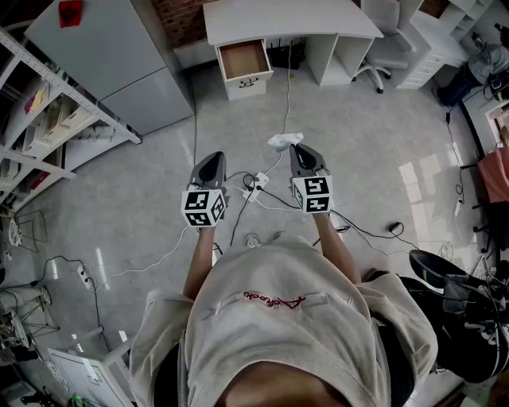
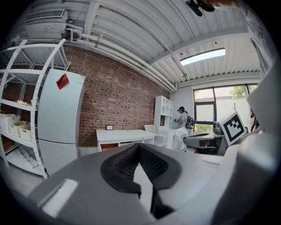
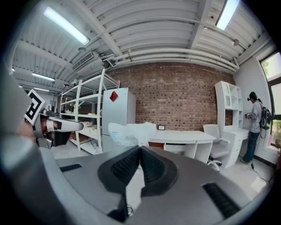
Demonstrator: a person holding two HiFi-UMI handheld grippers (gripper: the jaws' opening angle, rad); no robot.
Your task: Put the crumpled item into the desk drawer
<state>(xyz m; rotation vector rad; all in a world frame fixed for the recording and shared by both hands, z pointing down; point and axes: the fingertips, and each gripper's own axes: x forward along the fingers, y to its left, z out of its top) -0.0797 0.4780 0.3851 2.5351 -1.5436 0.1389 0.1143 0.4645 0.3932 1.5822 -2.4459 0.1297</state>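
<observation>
1. Looking down in the head view, the person stands on the grey floor [image 1: 143,199] well back from the white table [image 1: 286,20]. The table's drawer [image 1: 244,62] is pulled open under its left end. The right tool [image 1: 296,149] pinches the crumpled white item [image 1: 284,141] at its tip. The item is out in front of the table, well apart from the drawer. The left tool [image 1: 212,159] is held beside it, about as far from the table. A grey fridge [image 1: 119,63] stands left of the table, and a cable [image 1: 238,208] lies on the floor.

2. In the left gripper view, the left tool's jaws are pressed together, with the pads meeting at the tip. The table shows beyond them against a brick wall [image 2: 114,92], with the fridge to its left. A person [image 2: 181,118] stands to the right of the table.

3. In the right gripper view, the right tool's jaws are closed on the crumpled item, which bunches up above the tips. It overlaps the table's left end in this view. A chair [image 3: 214,132] stands right of the table.
</observation>
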